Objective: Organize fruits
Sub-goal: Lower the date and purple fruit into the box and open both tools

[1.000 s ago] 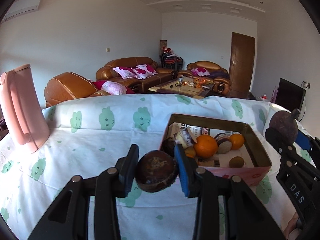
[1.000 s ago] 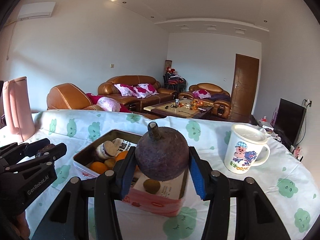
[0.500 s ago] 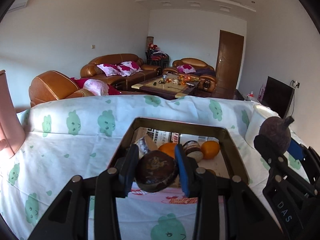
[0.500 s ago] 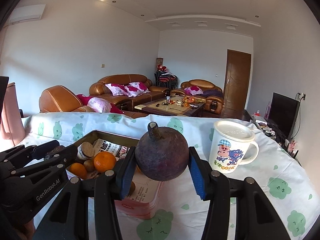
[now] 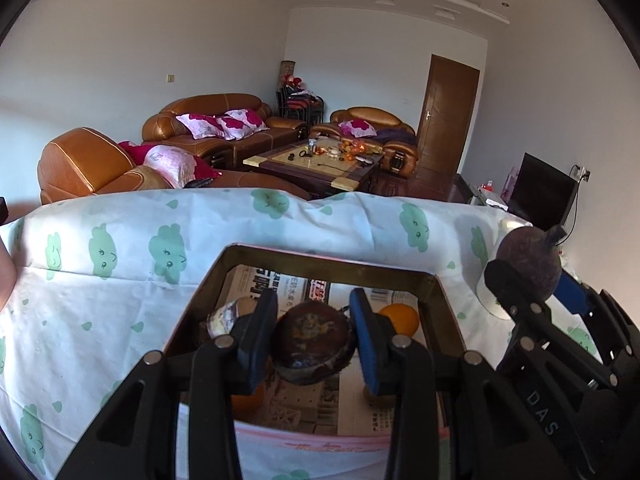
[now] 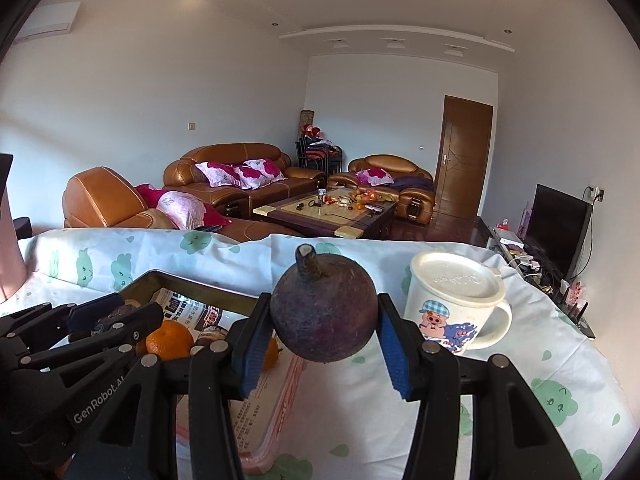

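White cloth printed with pale green cloud faces covers the table (image 5: 120,304); behind it lies a living room of tan leather sofas (image 6: 236,176), a low coffee table (image 6: 324,212) and a brown door. On the cloth stands a rectangular tin box with a brassy rim (image 5: 328,260) and pink outer wall, lined with newspaper; beside it, on the right, sits a white lidded plastic mug with a cartoon pig (image 6: 456,304). Inside the box lie a few small oranges (image 6: 168,340) and some darker fruit pieces, partly hidden.

Left gripper (image 5: 314,336), black with blue pads, hangs directly over the box interior; its jaws are closed partway around a dark brown, flattish round fruit with a mottled face (image 5: 314,342), pads pressing both sides. Right gripper (image 6: 324,340) hovers just right of the box, over its near corner and the cloth, jaws clamped on a round, dark purple mangosteen-like fruit with a woody stem pointing up (image 6: 324,316); both fruits are held in the air, neither touching the box.

Judging by this, the step in hand is placing fruit into the box, the left one first; the next move seems to call for lowering the left gripper toward a bare patch of newspaper, clear of the oranges, then parting the jaws gently so the fruit settles without rolling; the right gripper would need to shift leftward over the rim before doing likewise.
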`<state>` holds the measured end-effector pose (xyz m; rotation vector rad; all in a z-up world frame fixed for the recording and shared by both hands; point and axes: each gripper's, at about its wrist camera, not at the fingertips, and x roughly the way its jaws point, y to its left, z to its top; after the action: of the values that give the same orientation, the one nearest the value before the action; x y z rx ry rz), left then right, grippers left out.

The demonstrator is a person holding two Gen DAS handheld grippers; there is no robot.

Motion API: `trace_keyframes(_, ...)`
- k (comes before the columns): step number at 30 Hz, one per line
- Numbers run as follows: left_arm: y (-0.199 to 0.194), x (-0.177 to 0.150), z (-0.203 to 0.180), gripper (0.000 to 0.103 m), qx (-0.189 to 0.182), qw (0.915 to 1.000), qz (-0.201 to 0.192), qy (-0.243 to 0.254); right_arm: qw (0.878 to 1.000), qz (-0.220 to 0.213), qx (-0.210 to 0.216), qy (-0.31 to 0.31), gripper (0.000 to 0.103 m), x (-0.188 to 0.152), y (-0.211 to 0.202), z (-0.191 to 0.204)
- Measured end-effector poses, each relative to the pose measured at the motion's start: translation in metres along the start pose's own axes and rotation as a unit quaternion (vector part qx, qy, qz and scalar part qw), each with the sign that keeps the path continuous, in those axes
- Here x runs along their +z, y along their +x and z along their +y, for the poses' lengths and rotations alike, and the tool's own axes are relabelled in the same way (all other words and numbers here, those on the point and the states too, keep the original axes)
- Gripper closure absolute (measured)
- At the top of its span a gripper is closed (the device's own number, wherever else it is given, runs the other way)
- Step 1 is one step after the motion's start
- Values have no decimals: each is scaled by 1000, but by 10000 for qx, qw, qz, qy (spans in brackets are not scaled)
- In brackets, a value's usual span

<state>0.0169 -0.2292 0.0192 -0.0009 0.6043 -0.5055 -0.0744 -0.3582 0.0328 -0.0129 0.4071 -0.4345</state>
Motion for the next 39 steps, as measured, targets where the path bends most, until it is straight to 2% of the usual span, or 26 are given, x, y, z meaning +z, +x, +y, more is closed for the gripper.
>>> trace_keyframes(4,11,8,8,64,58,9999,75,-112,9998,201,85,28,50,7,20,5)
trace_keyframes(9,23,7,16,64,325,9991,254,-73,9975,592,374,33,50,7,45,11)
trace_keyframes(14,28,5,9,65,536,9982,234,135,9917,1055,737,21,50,0,63,18)
trace_keyframes(17,30,5,8,65,518,9983,160,236,9881,1280,848,45,50,-4,72,20)
trace_keyframes(21,28,0,6,65,612,9969,-71,496,9874,1301,872,-223,50,-4,74,25)
trace_keyframes(29,26,3,12,64,582,9975,-72,389,9795,1320,1503,-245,50,-1,84,23)
trace_keyframes(31,26,2,13,60,594,9977,-50,330,9784,1351,1555,-160,50,-1,84,20)
trace_keyframes(34,24,3,21,40,658,9978,-57,60,9757,1443,1649,61,50,0,86,13)
trace_keyframes(36,23,5,29,19,674,9975,-27,-192,9725,1469,1793,231,50,1,86,7)
trace_keyframes(39,18,5,39,1,636,9967,-73,-501,9667,1453,2029,562,48,2,83,-3)
